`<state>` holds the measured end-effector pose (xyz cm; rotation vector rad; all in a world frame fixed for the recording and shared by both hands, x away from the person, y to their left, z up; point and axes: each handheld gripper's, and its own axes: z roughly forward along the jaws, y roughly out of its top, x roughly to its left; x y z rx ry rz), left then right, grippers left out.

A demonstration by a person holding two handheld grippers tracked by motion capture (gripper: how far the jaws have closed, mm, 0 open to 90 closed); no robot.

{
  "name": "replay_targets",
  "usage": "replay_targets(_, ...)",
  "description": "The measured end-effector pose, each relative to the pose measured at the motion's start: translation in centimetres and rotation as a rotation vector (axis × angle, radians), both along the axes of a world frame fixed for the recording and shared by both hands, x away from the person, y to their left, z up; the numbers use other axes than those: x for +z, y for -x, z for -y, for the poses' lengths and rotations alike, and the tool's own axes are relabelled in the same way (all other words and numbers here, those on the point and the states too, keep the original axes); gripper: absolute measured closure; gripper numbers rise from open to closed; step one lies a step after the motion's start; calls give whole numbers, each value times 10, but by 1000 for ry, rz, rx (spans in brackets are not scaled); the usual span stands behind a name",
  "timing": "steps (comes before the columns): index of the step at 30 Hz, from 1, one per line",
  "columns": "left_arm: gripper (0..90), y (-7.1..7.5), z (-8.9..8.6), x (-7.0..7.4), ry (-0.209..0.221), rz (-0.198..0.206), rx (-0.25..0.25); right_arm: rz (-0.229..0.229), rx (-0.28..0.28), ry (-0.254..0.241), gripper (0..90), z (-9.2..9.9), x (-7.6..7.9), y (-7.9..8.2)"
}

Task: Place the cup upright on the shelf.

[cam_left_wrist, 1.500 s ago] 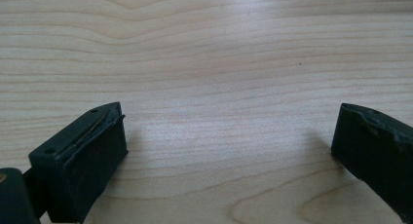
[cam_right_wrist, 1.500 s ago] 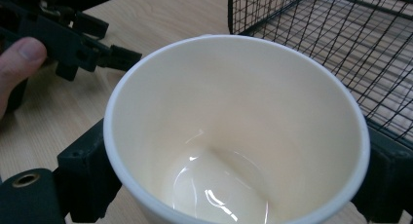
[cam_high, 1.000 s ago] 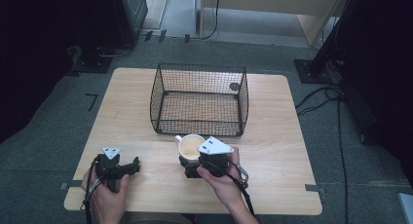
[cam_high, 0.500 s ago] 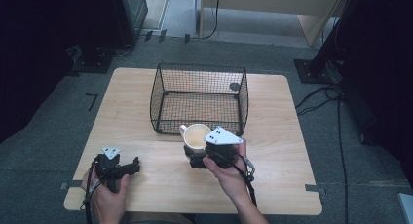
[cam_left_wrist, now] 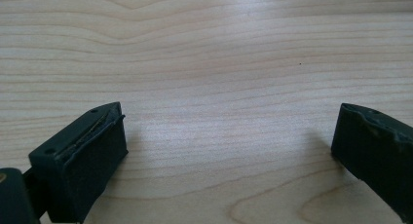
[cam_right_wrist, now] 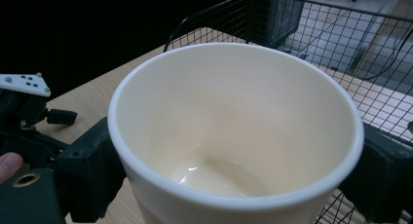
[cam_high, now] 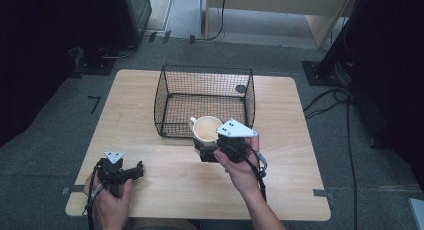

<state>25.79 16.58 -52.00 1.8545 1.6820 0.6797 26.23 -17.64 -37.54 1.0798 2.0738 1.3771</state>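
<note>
A cream mug (cam_high: 207,129) with an empty, glossy inside (cam_right_wrist: 234,131) is held by its sides in my right gripper (cam_high: 206,144), whose jaws are shut on it (cam_right_wrist: 238,185). The mug hangs just in front of the black wire basket (cam_high: 170,105), with its rim at the height of the basket's front wall; the mesh (cam_right_wrist: 341,34) rises right behind it. My left gripper (cam_high: 135,171) rests at the table's front left, open, with bare wood between its jaws (cam_left_wrist: 229,146). It also shows at the left of the right gripper view (cam_right_wrist: 24,107).
The wooden table (cam_high: 130,115) sits on grey floor. A small dark round object (cam_high: 241,88) lies at the basket's back right corner. Cables (cam_high: 345,97) and dark stands (cam_high: 335,55) lie to the table's right and behind it.
My right gripper has carried the mug away from the person and a little to the right, up to the basket's front wall. The left gripper has stayed put.
</note>
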Motion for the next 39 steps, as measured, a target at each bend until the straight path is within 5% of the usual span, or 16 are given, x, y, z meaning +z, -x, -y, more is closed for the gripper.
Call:
replay_targets(21,0,0,0,0,-2,-2,-1,29,-55,-8,92,11,30,-40)
replay_targets(39,0,0,0,0,-2,-1,-3,-36,-134,27,92,13,12,-98)
